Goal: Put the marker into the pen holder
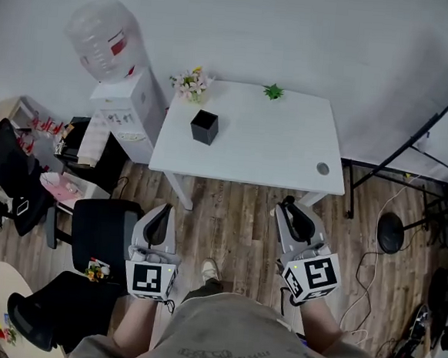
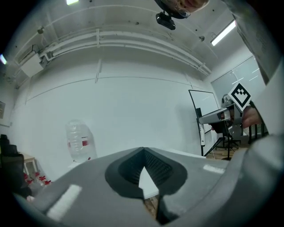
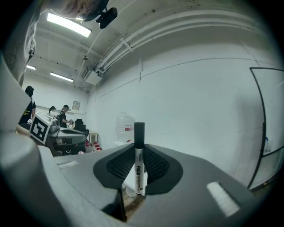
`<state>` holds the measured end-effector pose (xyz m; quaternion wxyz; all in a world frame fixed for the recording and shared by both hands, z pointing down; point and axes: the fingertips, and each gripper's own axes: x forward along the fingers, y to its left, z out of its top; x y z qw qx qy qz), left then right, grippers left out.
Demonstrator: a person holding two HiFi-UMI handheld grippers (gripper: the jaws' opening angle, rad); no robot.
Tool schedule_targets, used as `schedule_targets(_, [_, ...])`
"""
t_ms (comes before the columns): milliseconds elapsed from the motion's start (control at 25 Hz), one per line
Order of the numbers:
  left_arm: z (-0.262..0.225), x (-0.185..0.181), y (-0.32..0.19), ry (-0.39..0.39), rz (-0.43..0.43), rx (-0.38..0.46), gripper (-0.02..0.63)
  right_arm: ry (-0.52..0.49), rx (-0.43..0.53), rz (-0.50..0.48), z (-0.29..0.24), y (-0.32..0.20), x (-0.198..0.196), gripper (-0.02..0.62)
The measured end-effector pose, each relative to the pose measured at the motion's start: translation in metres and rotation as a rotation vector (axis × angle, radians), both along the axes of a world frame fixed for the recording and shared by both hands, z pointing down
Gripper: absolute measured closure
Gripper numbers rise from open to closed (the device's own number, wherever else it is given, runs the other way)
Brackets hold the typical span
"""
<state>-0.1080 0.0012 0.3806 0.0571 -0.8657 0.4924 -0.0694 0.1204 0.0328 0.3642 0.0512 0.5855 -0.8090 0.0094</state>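
Note:
The black square pen holder (image 1: 204, 126) stands on the left part of the white table (image 1: 272, 151), well ahead of both grippers. My right gripper (image 1: 292, 214) is held over the wooden floor in front of the table, shut on a marker. In the right gripper view the marker (image 3: 140, 164), white-bodied with a black cap, stands upright between the jaws of the right gripper (image 3: 139, 150). My left gripper (image 1: 159, 216) hovers level with it on the left. In its own view the left gripper (image 2: 143, 155) is shut with nothing between its pads.
A flower bunch (image 1: 191, 81) and a small green plant (image 1: 273, 91) sit at the table's far edge, and a cable hole (image 1: 322, 168) near its right front corner. A water dispenser (image 1: 114, 50) stands left of the table. Black chairs (image 1: 104, 230) crowd the left. A stand base (image 1: 390, 232) is on the right.

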Motion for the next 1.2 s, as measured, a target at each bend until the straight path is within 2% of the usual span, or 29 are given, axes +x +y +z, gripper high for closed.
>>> schedule_targets(280, [-0.002,-0.014,-0.084,-0.008,0.036,0.027,0.606,-0.001,0.003,0.01,0.001,-0.083,-0.025,0.505])
schedule_targets(520, [-0.01,-0.024,-0.121,-0.003,0.063,0.04,0.606,-0.01,0.049,0.002,-0.015,-0.123,-0.045,0.505])
schedule_targets(680, [-0.004,-0.024,-0.138,-0.015,0.062,0.028,0.606,-0.061,0.017,0.004,-0.012,-0.139,-0.042,0.505])
schedule_targets(960, [0.003,-0.008,-0.172,-0.01,0.078,0.017,0.606,-0.075,-0.01,-0.01,-0.001,-0.172,-0.033,0.505])
schedule_targets(1200, [0.012,0.004,-0.22,-0.022,0.03,0.004,0.606,-0.067,-0.039,-0.069,0.012,-0.223,-0.024,0.505])
